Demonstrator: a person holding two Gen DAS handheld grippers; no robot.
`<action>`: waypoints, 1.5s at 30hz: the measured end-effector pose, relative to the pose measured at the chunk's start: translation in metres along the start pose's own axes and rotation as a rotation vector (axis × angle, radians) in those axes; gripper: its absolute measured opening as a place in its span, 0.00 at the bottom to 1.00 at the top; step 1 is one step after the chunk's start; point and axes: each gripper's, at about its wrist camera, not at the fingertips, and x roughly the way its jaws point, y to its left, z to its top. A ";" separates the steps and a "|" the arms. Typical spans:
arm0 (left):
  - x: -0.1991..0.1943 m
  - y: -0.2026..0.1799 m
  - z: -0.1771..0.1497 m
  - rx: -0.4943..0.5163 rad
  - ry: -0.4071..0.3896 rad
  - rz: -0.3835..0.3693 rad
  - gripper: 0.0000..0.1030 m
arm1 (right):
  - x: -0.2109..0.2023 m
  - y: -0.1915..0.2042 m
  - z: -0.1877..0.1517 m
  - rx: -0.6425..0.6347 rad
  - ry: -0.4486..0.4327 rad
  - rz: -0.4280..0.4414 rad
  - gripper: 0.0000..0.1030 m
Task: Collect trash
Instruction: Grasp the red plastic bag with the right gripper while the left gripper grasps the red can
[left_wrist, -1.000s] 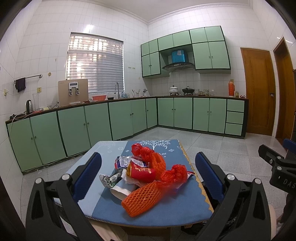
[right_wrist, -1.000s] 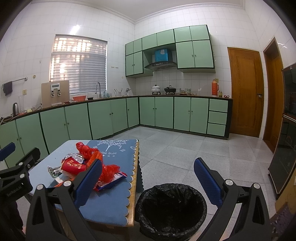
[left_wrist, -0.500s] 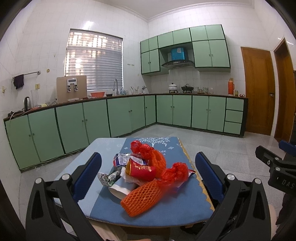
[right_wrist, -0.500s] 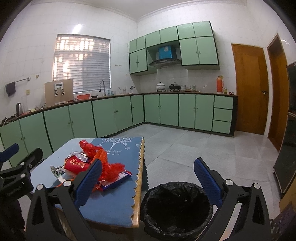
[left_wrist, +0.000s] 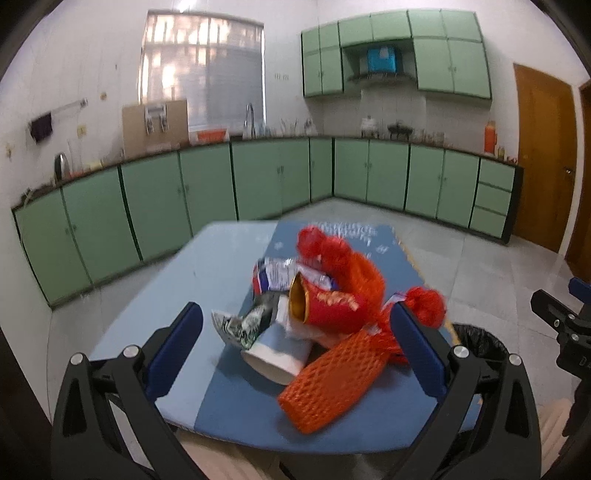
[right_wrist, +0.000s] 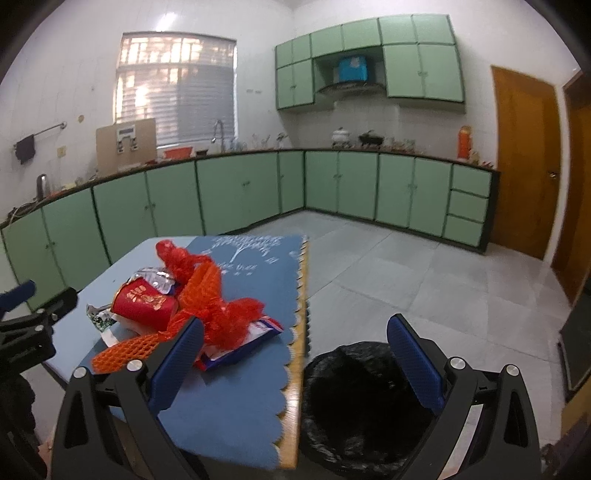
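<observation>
Trash pile: orange foam net (left_wrist: 332, 373), red mesh (right_wrist: 225, 314), red cup (left_wrist: 328, 308) with gold print, white cup (left_wrist: 275, 354). Under it, blue cloth (right_wrist: 236, 398) had a white tree print. Beside it, black bin bag (right_wrist: 362, 402). Cabinets (right_wrist: 240, 192) were mint green.

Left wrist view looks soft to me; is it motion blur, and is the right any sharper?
Left wrist view: smeared throughout, red cup and cabinets soft, likely motion. Right wrist view: somewhat sharper, bin a dark mass, window glaring.
</observation>
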 end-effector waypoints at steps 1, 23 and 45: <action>0.006 0.003 -0.001 -0.009 0.010 0.001 0.95 | 0.009 0.002 0.001 0.001 0.018 0.018 0.86; 0.067 0.021 -0.003 0.018 0.027 0.014 0.91 | 0.138 0.052 -0.009 -0.022 0.248 0.219 0.24; 0.089 -0.016 -0.006 0.047 0.094 -0.150 0.36 | 0.116 0.023 0.013 0.015 0.136 0.197 0.20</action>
